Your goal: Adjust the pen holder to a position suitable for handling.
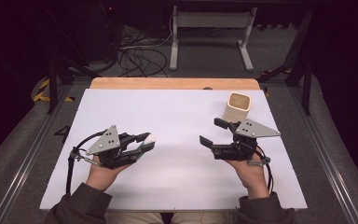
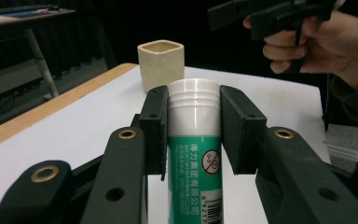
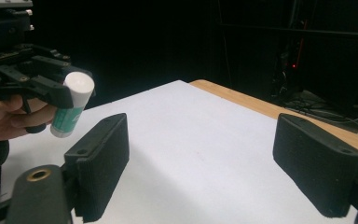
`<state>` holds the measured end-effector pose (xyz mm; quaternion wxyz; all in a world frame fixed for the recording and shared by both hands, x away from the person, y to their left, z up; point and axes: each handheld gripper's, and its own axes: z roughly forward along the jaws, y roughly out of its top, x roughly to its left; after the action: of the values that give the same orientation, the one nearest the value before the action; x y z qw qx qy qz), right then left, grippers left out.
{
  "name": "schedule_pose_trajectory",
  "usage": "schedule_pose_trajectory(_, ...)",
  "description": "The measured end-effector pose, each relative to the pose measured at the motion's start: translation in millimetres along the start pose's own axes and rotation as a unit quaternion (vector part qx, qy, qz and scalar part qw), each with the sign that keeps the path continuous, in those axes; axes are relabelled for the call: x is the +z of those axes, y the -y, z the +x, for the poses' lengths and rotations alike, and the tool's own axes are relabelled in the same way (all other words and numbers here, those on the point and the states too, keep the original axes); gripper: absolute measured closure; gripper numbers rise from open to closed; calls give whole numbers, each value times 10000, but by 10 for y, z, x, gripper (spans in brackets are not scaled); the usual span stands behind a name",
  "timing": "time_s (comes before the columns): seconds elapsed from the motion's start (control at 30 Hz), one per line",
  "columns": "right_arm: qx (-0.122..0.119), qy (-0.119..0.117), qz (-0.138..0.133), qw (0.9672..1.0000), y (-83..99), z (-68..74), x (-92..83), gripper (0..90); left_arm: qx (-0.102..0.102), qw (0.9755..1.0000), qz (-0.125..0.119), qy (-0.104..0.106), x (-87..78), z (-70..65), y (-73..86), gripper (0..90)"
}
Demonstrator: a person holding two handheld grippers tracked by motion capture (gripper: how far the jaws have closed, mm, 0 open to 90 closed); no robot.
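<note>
A glue stick point(image 2: 195, 140) with a green label and a white cap sits between the pads of my left gripper point(image 2: 193, 116), which is shut on it just below the cap. In the high view the left gripper point(image 1: 144, 142) hovers over the left half of the white table, the stick point(image 1: 148, 140) pointing right. My right gripper point(image 1: 209, 131) is held over the right half with its jaws wide apart and nothing between them point(image 3: 200, 154). Its camera sees the stick point(image 3: 72, 105) at the far left. A beige square cup point(image 1: 238, 106) stands upright behind the right gripper.
The white tabletop point(image 1: 177, 116) has a wooden strip point(image 1: 168, 83) along its far edge. The cup point(image 2: 161, 63) stands near that edge. Cables and a white frame's legs point(image 1: 209, 42) lie on the floor beyond the table.
</note>
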<state>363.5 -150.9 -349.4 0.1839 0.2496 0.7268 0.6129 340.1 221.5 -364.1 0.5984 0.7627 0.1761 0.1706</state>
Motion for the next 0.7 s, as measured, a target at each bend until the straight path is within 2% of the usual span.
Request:
schedule_pose_trajectory(0.1,38,-101,-15,9999,22,31,63,210,-73,9999,-116,12,14,0,-26,651)
schedule_pose_trajectory(0.37,202,-376,-149,9990,74,103,200,244,-115,9992,-390,52,70,-18,-102,651)
schedule_pose_trajectory(0.4,289,-518,-191,9981,91,133,250,253,-122,9990,-426,65,78,-18,-110,651)
schedule_pose_trajectory(0.47,310,-569,-203,9977,98,151,275,257,-145,9988,-467,85,93,-23,-126,651)
schedule_pose_trajectory(0.5,320,-675,-217,9970,112,188,321,270,-147,9987,-487,96,102,-26,-133,651)
schedule_pose_trajectory(0.53,320,-675,-217,9970,112,188,321,270,-142,9986,-498,106,112,-30,-139,651)
schedule_pose_trajectory(0.6,365,-842,-229,9955,132,240,386,291,-128,9986,-509,119,134,-38,-152,651)
schedule_pose_trajectory(0.7,366,-972,-202,9944,144,290,446,300,-153,9981,-573,156,171,-53,-169,651)
